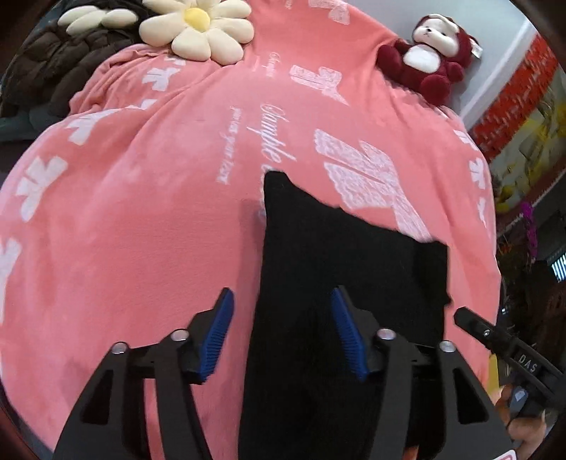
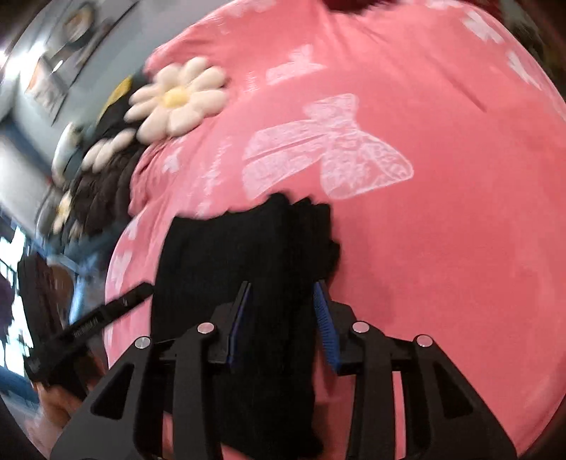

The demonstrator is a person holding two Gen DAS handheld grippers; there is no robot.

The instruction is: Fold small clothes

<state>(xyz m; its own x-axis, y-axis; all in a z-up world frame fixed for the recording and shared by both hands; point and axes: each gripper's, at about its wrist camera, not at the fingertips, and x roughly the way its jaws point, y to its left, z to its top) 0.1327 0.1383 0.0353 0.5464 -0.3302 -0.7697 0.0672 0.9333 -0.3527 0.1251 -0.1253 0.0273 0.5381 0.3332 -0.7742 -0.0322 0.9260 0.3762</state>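
A: Where did the black garment (image 1: 339,269) lie at that moment?

B: On the pink blanket (image 1: 141,212), near the person, with its far edge reaching toward the middle of the bed. It looked partly folded: in the right wrist view its right side showed bunched layers (image 2: 315,226).

A: And the left gripper (image 1: 281,336)?

B: Its jaws stood wide apart, the blue pads (image 1: 219,332) clear of any cloth. The left edge of the garment ran between them, but nothing was pinched.

A: The right gripper (image 2: 283,325)?

B: Narrower, with a strip of the black fabric lying between its pads (image 2: 325,329). The picture was blurred, and I couldn't tell whether the pads pressed on the cloth or merely straddled it.

A: How would you judge the cloth to handle?

B: Soft, light and limp, I'd say; it draped flat and took creases. Not fragile, hardly slippery on that fleecy blanket, though the blanket itself might lift with a deep pinch.

A: Where to take hold?

B: At the near corners or along an edge, one gripper on each side, pinching only the garment's layers. The flower cushion (image 1: 198,30) and the plush toy (image 1: 428,53) sat far off, well apart from the work.
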